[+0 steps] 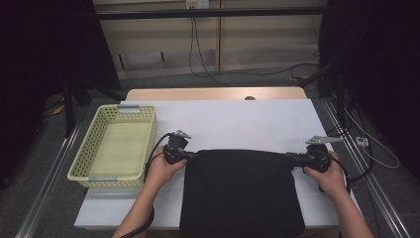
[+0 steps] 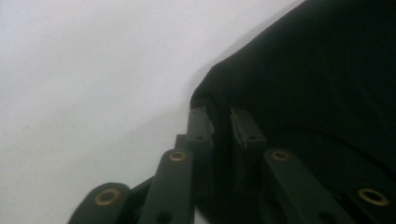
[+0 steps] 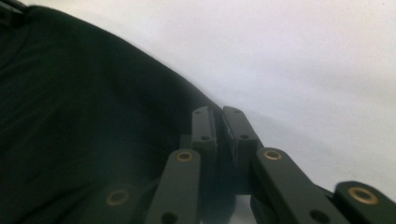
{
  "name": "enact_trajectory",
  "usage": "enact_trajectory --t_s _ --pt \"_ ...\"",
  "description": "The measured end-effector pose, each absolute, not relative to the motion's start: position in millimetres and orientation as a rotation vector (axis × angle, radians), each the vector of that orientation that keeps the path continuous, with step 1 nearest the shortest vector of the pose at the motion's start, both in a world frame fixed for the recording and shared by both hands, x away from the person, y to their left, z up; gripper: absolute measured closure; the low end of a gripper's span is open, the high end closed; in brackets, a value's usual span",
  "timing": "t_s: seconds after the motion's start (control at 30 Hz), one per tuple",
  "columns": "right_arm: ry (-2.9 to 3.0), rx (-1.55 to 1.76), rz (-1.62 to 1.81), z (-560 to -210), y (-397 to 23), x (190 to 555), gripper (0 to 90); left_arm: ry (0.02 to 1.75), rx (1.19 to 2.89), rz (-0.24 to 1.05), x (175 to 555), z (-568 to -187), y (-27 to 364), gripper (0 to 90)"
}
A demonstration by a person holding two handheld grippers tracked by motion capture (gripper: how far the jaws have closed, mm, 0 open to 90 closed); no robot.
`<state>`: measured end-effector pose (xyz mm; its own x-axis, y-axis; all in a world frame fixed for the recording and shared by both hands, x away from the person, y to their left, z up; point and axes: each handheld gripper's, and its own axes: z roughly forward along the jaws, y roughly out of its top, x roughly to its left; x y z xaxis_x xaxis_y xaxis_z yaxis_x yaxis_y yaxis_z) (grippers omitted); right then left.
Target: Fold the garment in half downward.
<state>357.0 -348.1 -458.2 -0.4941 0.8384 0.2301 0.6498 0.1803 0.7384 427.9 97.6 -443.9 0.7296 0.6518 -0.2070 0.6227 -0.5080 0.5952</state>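
Black cloth: lies flat on the white table cover, near edge; yellow basket to its left holds nothing.
High view: left gripper and right gripper sit at the 2 far corners. Corners look gripped; lifting or folding judged not yet begun.
Left gripper view: jaws pinched narrow on the cloth's hem.
Right gripper view: jaws clamped on the cloth's edge.

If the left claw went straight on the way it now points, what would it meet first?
The black cloth: the left claw points right and is already shut on its corner. Beyond that, probably the right claw at the opposite corner.
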Motion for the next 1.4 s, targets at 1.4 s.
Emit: enact_trajectory --t_s 1.4 --pt "2.014 1.351 1.156 -394 -345 399 85.8 1.020 2.097 0.152 463 -366 111 85.9"
